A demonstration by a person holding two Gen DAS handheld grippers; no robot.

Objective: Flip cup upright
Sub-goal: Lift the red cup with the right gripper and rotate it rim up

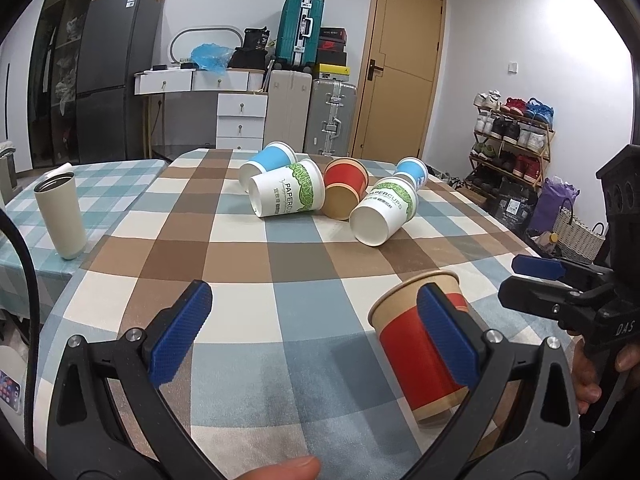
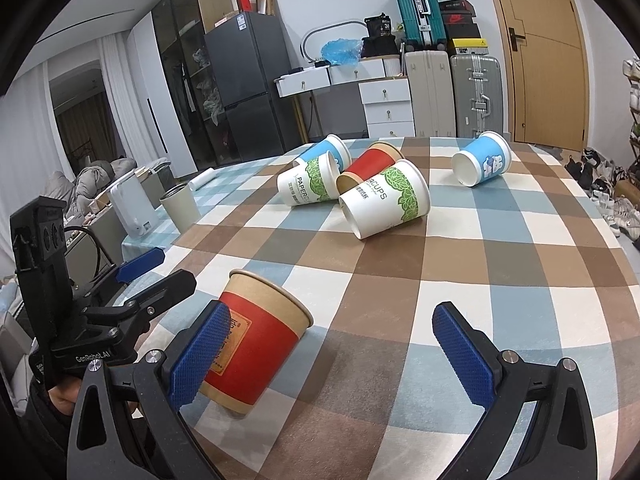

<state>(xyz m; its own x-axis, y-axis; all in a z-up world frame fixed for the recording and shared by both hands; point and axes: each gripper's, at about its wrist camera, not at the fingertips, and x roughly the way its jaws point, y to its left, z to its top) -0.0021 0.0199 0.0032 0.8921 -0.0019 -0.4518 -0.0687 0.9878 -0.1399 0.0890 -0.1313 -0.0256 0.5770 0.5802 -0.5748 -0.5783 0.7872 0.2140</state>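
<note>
A red and brown paper cup [image 1: 416, 344] stands upright on the checked tablecloth, near the front edge; it also shows in the right wrist view [image 2: 256, 344]. My left gripper [image 1: 316, 336] is open, its right finger just in front of the cup. My right gripper [image 2: 332, 352] is open, its left finger beside the cup. Neither holds anything. Several paper cups lie on their sides further back: a white and green one [image 1: 286, 194], a red one [image 1: 344, 188], another white and green one [image 1: 384, 212] and two blue ones [image 1: 266, 160].
A beige tumbler [image 1: 60, 216] stands upright at the table's left on a teal checked cloth. A white kettle [image 2: 130, 208] stands near it. The checked table [image 1: 248, 264] ends at the right, with a shoe rack [image 1: 512, 136] beyond. Suitcases and drawers stand behind.
</note>
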